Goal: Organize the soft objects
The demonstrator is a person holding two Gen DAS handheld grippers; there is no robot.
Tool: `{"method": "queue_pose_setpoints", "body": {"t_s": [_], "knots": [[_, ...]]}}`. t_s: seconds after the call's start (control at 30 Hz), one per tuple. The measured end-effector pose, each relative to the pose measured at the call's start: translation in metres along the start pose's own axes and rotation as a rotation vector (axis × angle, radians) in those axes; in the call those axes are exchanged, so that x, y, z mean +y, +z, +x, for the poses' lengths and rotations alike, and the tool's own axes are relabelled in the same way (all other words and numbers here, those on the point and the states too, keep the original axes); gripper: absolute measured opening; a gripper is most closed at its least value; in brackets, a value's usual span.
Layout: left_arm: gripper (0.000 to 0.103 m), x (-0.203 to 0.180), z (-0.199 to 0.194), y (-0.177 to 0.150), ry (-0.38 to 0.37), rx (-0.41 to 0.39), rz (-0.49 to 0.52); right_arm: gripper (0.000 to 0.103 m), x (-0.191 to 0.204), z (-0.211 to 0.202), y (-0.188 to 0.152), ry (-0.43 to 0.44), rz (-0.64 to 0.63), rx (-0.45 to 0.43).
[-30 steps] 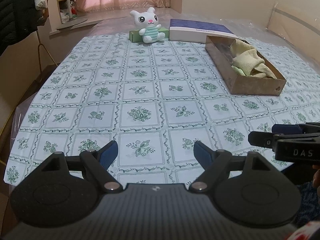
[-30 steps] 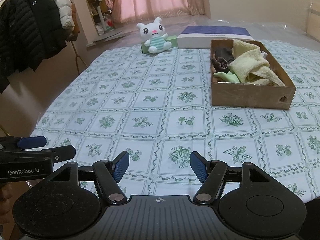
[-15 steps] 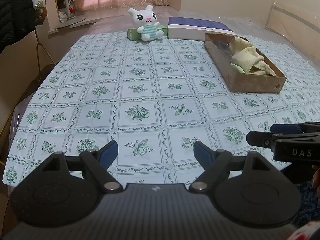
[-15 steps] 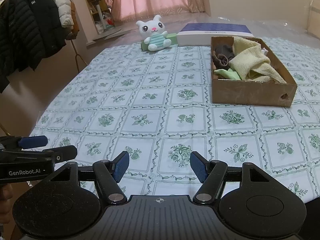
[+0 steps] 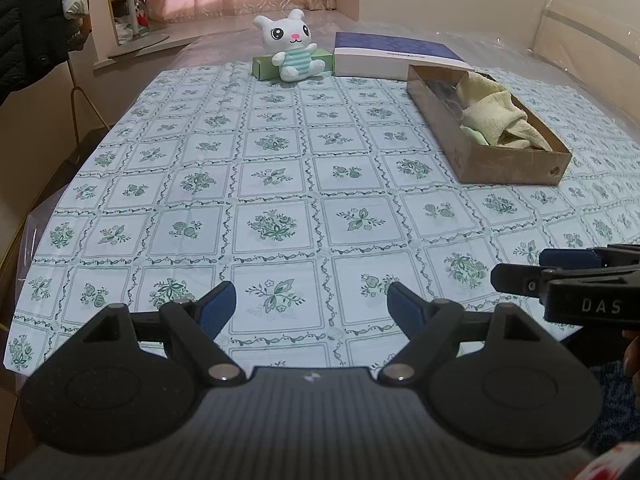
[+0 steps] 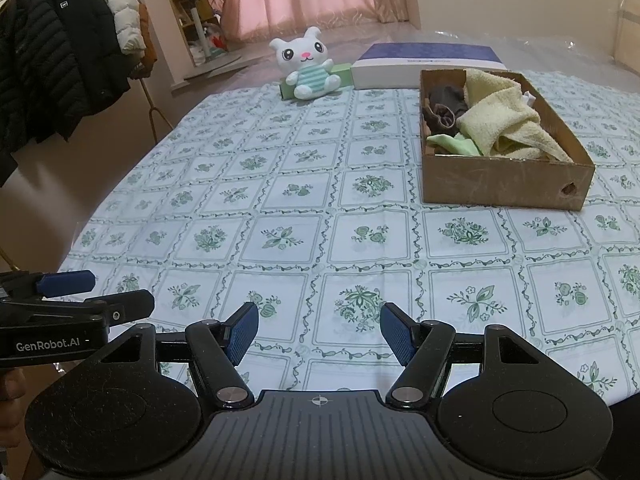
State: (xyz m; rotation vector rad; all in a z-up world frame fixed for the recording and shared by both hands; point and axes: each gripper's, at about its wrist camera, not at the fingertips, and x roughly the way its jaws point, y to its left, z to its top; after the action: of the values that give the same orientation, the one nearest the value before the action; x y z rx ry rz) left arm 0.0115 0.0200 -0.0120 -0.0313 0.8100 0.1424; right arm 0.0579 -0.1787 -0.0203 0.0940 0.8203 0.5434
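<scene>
A brown cardboard box [image 6: 504,184] stands on the right of the table and holds a yellow towel [image 6: 504,124], a dark cloth [image 6: 442,106] and a light green cloth [image 6: 456,145]. The box also shows in the left wrist view [image 5: 512,166]. A white plush bunny [image 5: 294,54] sits at the far edge; it also shows in the right wrist view [image 6: 310,66]. My left gripper [image 5: 311,308] is open and empty over the near edge. My right gripper [image 6: 319,330] is open and empty beside it, to its right.
The table has a green floral tablecloth [image 5: 280,184]. A green carton [image 5: 264,66] and a flat blue and white box [image 5: 392,54] lie at the far edge. Dark coats [image 6: 52,68] hang on a rack at the left.
Both grippers have tilted slightly, so the table sits a little lower in view. Nothing on the table has moved. Both stay open.
</scene>
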Motion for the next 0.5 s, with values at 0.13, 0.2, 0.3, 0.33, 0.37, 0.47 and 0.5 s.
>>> {"method": "queue_pose_setpoints", "body": {"t_s": [0.13,0.2,0.3,0.33,0.37,0.47,0.5], "knots": [[0.081,-0.0007,0.0008,0.0005,-0.001,0.001,0.0,0.067,-0.0002,0.0001,-0.0001,-0.001,0.0,0.0],[0.081,-0.0007,0.0009,0.0005,-0.001,0.002,0.0,0.067,-0.0002,0.0003,0.0,-0.001,0.001,0.001],[0.081,-0.0007,0.0009,0.0005,-0.001,0.002,-0.001,0.067,-0.0004,0.0017,-0.0012,-0.002,0.004,0.003],[0.081,-0.0008,0.0009,0.0004,-0.001,0.002,-0.001,0.067,-0.0005,0.0017,-0.0012,-0.002,0.003,0.003],[0.081,-0.0007,0.0009,0.0004,-0.001,0.001,-0.001,0.067,-0.0008,0.0019,-0.0015,-0.002,0.004,0.003],[0.081,-0.0007,0.001,0.0003,-0.001,0.002,-0.001,0.067,-0.001,0.002,-0.0014,-0.003,0.004,0.003],[0.081,-0.0004,0.0009,0.0003,-0.001,0.002,-0.002,0.067,-0.0009,0.0018,-0.001,-0.002,0.004,0.002]]}}
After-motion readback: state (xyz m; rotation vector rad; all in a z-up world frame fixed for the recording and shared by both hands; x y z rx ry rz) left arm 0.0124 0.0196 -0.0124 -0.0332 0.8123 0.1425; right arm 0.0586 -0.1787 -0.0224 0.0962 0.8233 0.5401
